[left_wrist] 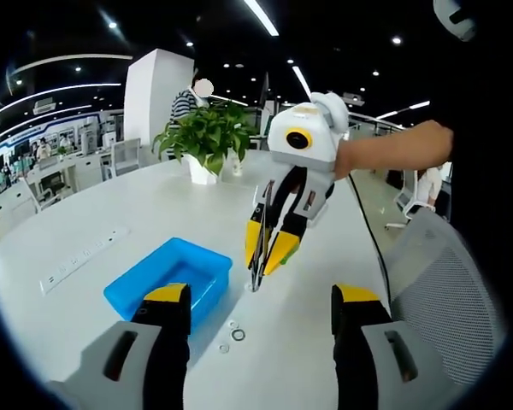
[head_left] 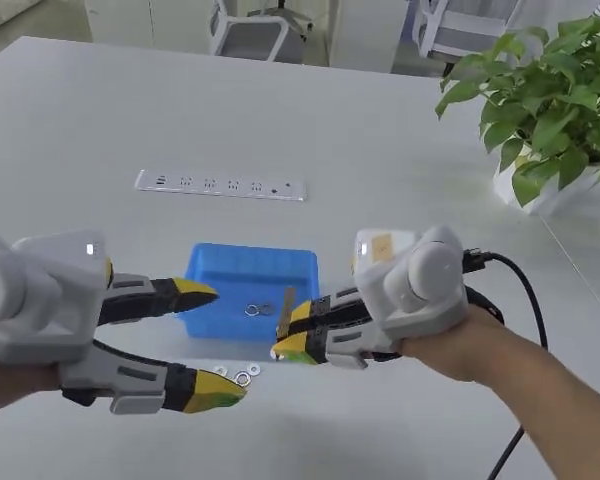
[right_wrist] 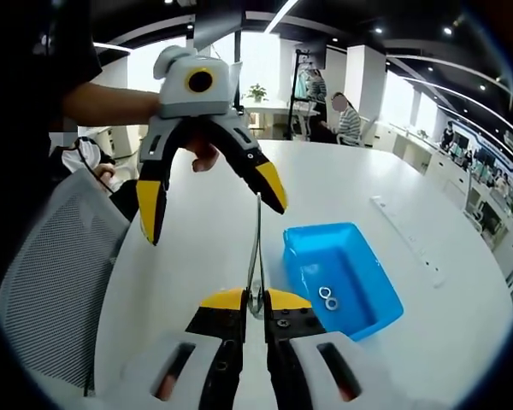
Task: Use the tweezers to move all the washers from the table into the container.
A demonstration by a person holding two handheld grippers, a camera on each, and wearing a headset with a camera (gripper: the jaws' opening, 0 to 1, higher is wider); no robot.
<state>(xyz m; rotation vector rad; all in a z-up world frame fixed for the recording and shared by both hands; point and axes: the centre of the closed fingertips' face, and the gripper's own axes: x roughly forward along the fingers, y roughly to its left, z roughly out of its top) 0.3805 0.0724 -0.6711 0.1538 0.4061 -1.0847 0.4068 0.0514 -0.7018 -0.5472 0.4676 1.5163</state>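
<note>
A blue container (head_left: 242, 272) sits mid-table with two washers (head_left: 259, 310) inside; the same washers (right_wrist: 328, 297) show in the container (right_wrist: 359, 256) in the right gripper view. Several washers (head_left: 244, 377) lie on the table just in front of it, also washers (left_wrist: 232, 335) beside the container (left_wrist: 158, 275). My right gripper (head_left: 285, 343) is shut on the tweezers (head_left: 284, 305), whose tips hover by the container's near right corner. The tweezers (right_wrist: 256, 243) rise from my right gripper (right_wrist: 255, 304). My left gripper (head_left: 208, 340) stands open and holds nothing, its jaws either side of the loose washers.
A white power strip (head_left: 220, 186) lies beyond the container. A potted plant (head_left: 550, 110) stands at the table's far right. A black cable (head_left: 525, 300) trails from the right gripper. A grey mesh chair (left_wrist: 449, 290) stands at the table's edge.
</note>
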